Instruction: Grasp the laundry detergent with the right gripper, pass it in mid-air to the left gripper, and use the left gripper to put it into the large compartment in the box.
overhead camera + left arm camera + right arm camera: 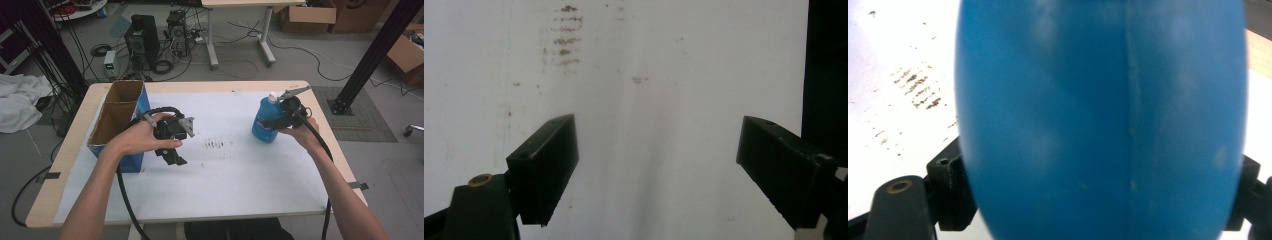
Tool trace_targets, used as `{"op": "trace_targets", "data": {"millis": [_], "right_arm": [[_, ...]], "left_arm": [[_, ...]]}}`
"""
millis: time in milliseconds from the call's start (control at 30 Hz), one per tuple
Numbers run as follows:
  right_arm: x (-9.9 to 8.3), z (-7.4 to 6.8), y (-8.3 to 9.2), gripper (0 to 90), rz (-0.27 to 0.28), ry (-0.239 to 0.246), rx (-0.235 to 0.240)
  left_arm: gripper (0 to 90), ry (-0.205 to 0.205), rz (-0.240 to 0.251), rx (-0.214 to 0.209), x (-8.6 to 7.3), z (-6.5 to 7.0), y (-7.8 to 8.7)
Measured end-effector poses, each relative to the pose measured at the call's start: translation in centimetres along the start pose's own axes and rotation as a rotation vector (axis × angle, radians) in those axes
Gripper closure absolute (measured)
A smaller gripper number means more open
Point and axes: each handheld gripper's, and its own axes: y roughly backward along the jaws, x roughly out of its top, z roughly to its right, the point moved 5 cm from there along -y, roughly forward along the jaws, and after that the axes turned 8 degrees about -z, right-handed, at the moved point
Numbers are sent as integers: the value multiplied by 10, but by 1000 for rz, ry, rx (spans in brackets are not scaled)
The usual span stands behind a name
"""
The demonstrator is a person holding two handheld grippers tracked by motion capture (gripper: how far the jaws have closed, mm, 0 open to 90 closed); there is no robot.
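— Inspecting the right gripper point(278, 120), what did you log?

— I logged its jaws closed against both flanks of the blue bottle point(265, 120), which stood upright on the white sheet point(225, 180) at about two o'clock from the table's centre. In the right gripper view the bottle point(1098, 120) bulged well past both jaws, so the hold sat on its widest, roundest part.

— How did you judge it would handle?

— I judged it smooth plastic, likely slippery and somewhat yielding under squeeze; its weight depended on contents I could not see. A moulded seam ran down the body. A grip lower on the belly, jaws square to the sides, looked safest against twisting out.

— And the left gripper point(172, 135)?

— Jaws spread wide, holding nothing, over bare sheet point(649, 100) near ten o'clock, beside the cardboard box point(117, 115), well apart from the bottle.
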Motion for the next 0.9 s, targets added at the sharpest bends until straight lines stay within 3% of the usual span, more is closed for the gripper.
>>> {"op": "trace_targets", "data": {"millis": [900], "right_arm": [[-8, -2, -5, 195, 57, -19, -5]], "left_arm": [[177, 1, -1, 5, -2, -1, 1]]}}
